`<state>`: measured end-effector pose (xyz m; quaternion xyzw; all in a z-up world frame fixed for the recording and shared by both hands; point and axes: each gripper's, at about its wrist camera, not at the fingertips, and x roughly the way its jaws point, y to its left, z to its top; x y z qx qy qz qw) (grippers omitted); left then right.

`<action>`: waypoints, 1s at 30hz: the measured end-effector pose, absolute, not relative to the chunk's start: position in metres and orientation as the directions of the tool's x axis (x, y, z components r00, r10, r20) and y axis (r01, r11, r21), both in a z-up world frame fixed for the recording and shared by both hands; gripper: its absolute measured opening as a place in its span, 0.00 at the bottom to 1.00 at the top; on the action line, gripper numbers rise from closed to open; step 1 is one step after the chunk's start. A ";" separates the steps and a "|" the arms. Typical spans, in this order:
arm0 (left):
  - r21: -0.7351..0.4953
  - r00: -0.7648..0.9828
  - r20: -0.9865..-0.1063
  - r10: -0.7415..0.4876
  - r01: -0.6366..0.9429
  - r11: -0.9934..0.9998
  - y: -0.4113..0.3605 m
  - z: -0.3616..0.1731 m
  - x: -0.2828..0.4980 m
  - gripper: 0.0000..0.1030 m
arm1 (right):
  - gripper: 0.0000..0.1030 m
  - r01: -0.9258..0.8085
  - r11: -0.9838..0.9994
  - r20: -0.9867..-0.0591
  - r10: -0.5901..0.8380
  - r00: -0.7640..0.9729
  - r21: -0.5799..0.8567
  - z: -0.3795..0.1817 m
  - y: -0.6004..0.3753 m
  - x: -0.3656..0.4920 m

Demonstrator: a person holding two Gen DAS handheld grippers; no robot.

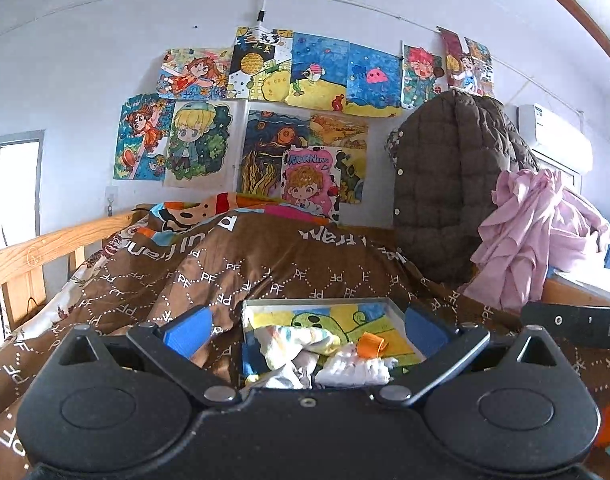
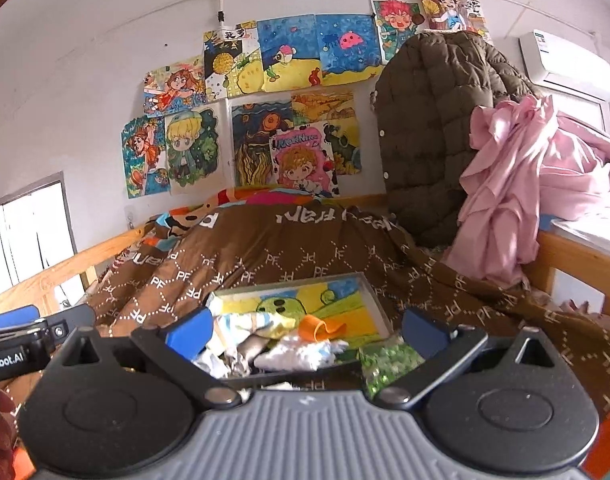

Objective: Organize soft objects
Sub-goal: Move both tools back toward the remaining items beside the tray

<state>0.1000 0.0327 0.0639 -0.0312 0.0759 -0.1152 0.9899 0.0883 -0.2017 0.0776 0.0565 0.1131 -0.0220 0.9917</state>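
A shallow box with a painted green-and-yellow bottom lies on the brown quilt. Inside it are small soft items: a pale multicoloured cloth, an orange piece and a white crumpled cloth. A green speckled item lies at the box's near right corner. My left gripper stands open, its blue pads either side of the box. My right gripper is open too, above the box's near edge, with nothing held.
The brown quilt covers the bed, with a wooden rail on the left. A brown padded coat and pink cloth are piled at the right. Drawings cover the wall. The other gripper shows at the right wrist view's left edge.
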 end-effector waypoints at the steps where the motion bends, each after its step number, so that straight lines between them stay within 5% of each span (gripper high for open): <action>1: -0.080 0.961 -0.146 -0.234 0.225 0.971 0.033 0.063 0.097 0.99 | 1.00 0.059 0.993 -0.231 -0.034 0.972 0.103 0.076 -0.201 0.084; 30: -0.036 0.856 -0.487 -0.170 0.175 0.984 0.033 0.009 0.114 0.99 | 1.00 0.148 0.989 -0.442 -0.123 0.888 0.023 0.033 -0.202 0.081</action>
